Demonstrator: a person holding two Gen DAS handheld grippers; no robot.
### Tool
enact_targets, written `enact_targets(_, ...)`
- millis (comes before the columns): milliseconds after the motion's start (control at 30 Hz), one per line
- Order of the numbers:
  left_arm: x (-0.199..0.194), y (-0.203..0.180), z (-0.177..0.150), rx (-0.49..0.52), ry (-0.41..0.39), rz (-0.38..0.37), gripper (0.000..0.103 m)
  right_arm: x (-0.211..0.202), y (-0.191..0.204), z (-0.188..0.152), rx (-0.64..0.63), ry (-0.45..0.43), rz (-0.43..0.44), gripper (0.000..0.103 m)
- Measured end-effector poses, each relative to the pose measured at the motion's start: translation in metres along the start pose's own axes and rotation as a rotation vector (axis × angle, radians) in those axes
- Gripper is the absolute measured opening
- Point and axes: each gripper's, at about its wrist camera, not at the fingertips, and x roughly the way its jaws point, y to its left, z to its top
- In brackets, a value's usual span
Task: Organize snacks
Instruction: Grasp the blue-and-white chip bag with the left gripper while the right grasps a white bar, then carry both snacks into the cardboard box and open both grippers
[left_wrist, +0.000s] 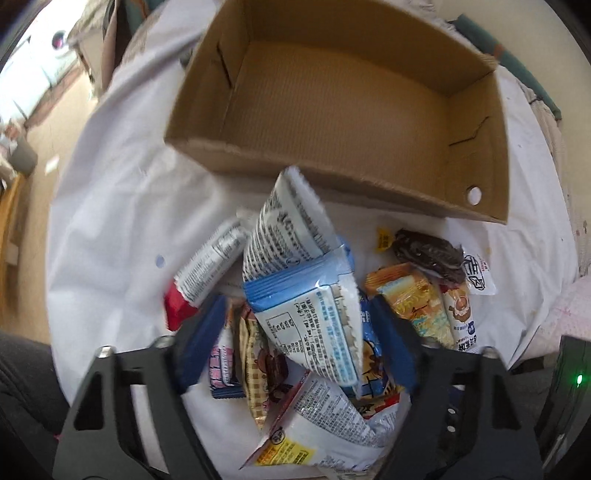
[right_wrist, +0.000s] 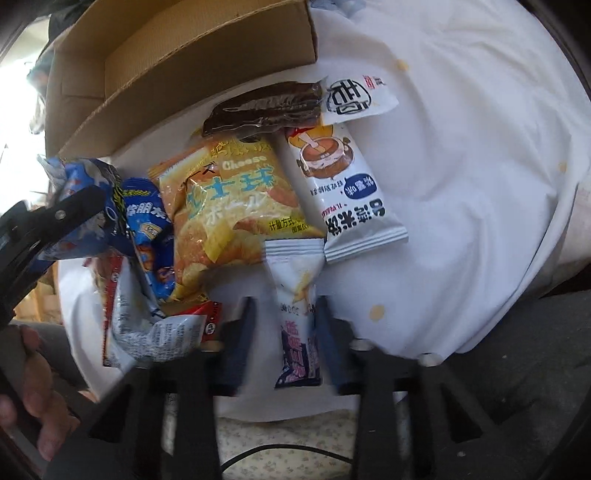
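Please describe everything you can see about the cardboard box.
The cardboard box is brown corrugated card, open at the top, with nothing visible inside. Its low walls have rough torn edges, slits and one small round hole near a corner. It sits flat on the white cloth, behind the pile of snack packets. Whether the nearest packets touch its front wall cannot be told.

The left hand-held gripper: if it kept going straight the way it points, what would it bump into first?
Most likely the blue-and-white snack packet standing up between the fingers of the left hand-held gripper, on top of the snack pile; depth is hard to judge.
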Motion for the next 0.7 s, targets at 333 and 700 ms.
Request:
enact_targets(333,-0.038,0.027,-0.009,-0.061,-0.060,-0.040,0.027,-0.071,0.001,-0.015,-0.020,-0.199,0.135,0.019)
enact_targets(700,-0.131,0.017,0.036,0.046,-0.324,-0.069,0.024,-0.141,0.030,0.042,-0.104,-0.429,0.236,0.019)
